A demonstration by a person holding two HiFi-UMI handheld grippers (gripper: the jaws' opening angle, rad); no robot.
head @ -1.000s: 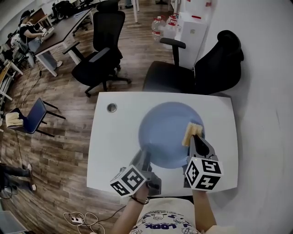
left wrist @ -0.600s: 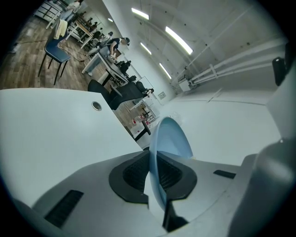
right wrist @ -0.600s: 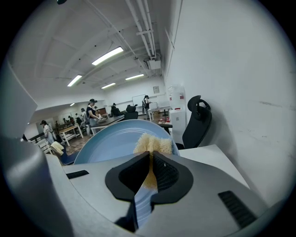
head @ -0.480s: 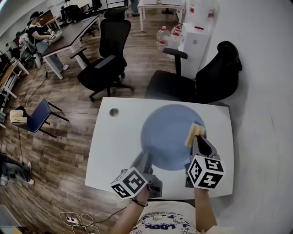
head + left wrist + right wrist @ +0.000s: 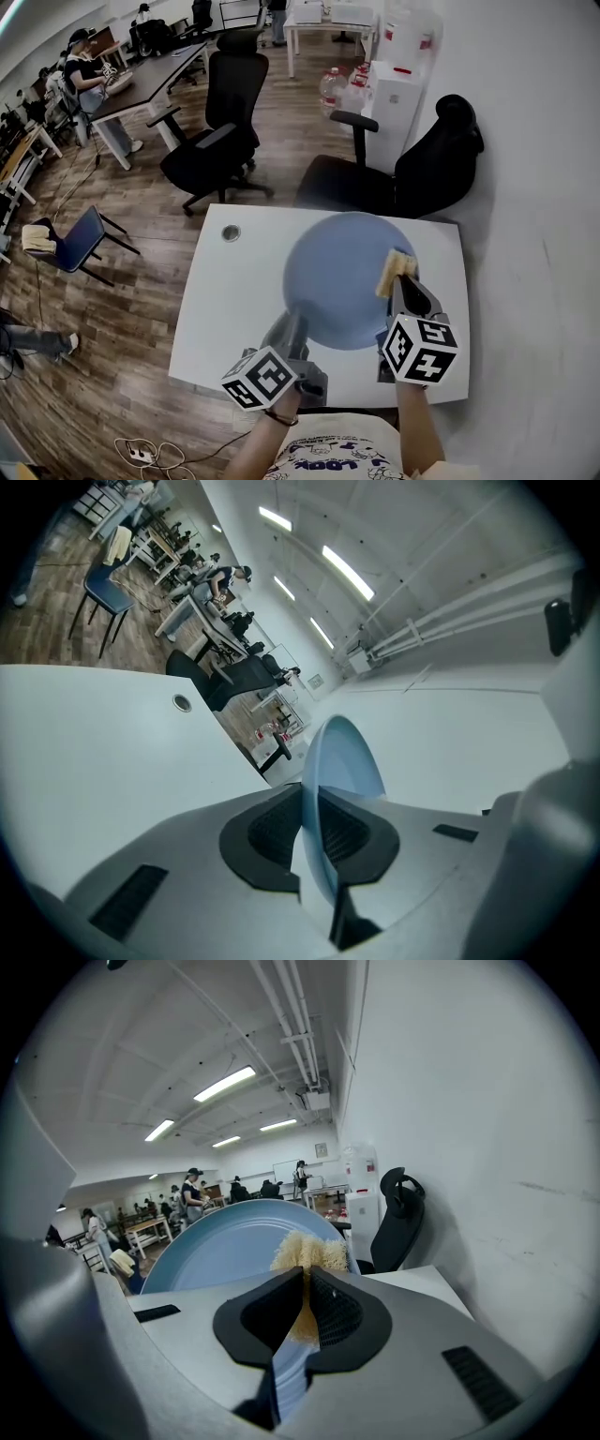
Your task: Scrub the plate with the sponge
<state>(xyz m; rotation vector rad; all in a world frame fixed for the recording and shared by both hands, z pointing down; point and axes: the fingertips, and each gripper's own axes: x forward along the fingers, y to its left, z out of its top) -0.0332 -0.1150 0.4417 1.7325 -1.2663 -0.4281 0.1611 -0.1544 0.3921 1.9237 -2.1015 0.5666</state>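
— Where's our plate (image 5: 337, 281)?
— Over the white table (image 5: 230, 300), with our left gripper (image 5: 293, 325) pinching its rim at seven o'clock.
— And our right gripper (image 5: 397, 284)?
— It's clamped on the sponge (image 5: 394, 270), which touches the plate at three o'clock.

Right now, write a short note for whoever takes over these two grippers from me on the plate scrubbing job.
Left gripper: shut on the plate at its near rim.
Right gripper: shut on the sponge, which lies against the plate near its right rim.
The plate is over the table, right in front of you; I cannot tell if it rests flat.
Done: both things gripped, sponge on plate. How much has been scrubbed does not show.
Left: work the sponge across the plate's face, probably from the right side toward the left.
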